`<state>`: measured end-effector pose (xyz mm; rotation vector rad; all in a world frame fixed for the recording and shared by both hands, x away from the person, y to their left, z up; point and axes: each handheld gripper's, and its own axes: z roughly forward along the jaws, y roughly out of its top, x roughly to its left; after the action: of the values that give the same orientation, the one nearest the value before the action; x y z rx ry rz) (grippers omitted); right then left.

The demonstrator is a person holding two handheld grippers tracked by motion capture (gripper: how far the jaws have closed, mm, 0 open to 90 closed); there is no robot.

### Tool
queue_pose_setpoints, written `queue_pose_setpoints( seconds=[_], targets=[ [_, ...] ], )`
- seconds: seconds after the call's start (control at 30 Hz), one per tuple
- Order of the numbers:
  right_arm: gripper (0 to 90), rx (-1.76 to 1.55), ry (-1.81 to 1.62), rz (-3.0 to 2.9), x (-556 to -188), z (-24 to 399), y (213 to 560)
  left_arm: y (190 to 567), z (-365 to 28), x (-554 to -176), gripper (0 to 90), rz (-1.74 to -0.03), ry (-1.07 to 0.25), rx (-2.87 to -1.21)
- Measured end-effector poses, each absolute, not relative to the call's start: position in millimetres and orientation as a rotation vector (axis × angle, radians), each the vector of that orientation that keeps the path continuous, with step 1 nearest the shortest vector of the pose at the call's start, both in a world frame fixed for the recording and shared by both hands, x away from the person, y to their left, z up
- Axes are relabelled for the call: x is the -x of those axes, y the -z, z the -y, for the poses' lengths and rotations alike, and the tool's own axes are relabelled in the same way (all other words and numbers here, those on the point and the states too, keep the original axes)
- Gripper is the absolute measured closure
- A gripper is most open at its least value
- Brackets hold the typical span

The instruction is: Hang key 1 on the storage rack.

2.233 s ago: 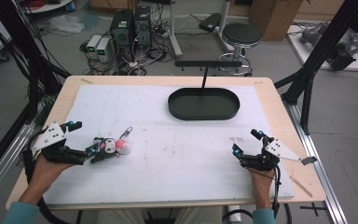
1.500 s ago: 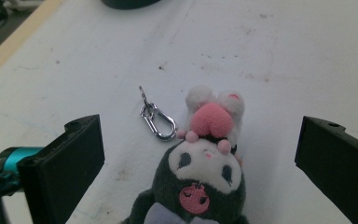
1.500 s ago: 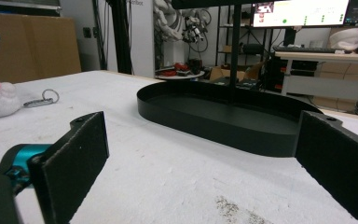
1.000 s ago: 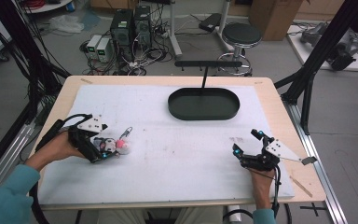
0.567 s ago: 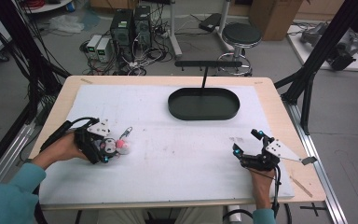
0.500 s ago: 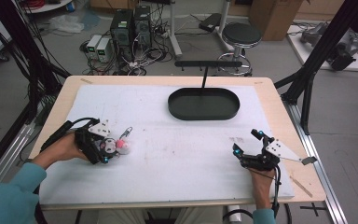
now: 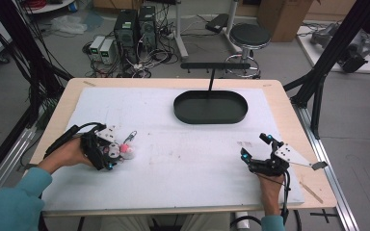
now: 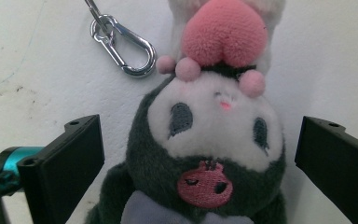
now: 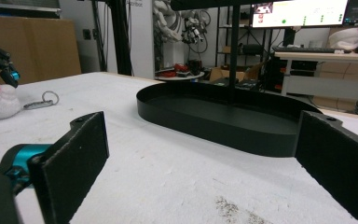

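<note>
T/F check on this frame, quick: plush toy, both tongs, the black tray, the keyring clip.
1. The left tongs stand open with the plush toy between the jaws. True.
2. The plush toy already lies in the black oval tray. False: it lies on the white table cover, well to the tray's left in the high view.
3. A metal clip lies on the cover beside the toy. True.
4. The right tongs are shut on the clip. False: they are open, holding nothing, at the table's right.
5. The tray holds several items. False: nothing lies in it.
</note>
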<state>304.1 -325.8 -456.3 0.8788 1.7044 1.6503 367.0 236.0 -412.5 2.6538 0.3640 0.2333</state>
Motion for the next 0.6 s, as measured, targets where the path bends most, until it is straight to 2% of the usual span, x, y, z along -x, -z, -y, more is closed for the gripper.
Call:
queue_pose_setpoints(
  seconds=[0.07, 0.17, 0.23, 0.37, 0.6],
  targets=[
    [2.6, -0.880, -1.651, -1.704, -304.1, 325.8, 456.3, 412.8, -236.0, -367.3, 3.6, -0.361, -0.234, -2.658],
    [2.6, -0.879, -1.650, -1.705, -304.2, 325.9, 456.3, 413.4, -237.2, -368.8, 14.2, -0.350, -0.202, -2.671],
    [2.6, -0.880, -1.653, -1.705, -304.1, 325.7, 456.3, 414.2, -236.8, -369.0, 15.7, -0.378, -0.202, -2.667],
    [2.6, -0.881, -1.653, -1.706, -303.9, 325.5, 456.3, 413.2, -238.2, -369.7, 25.4, -0.344, -0.194, -2.672],
    [2.6, -0.874, -1.649, -1.711, -304.0, 325.8, 456.3, 412.0, -238.5, -367.7, 34.4, -0.335, -0.212, -2.664]
  ],
)
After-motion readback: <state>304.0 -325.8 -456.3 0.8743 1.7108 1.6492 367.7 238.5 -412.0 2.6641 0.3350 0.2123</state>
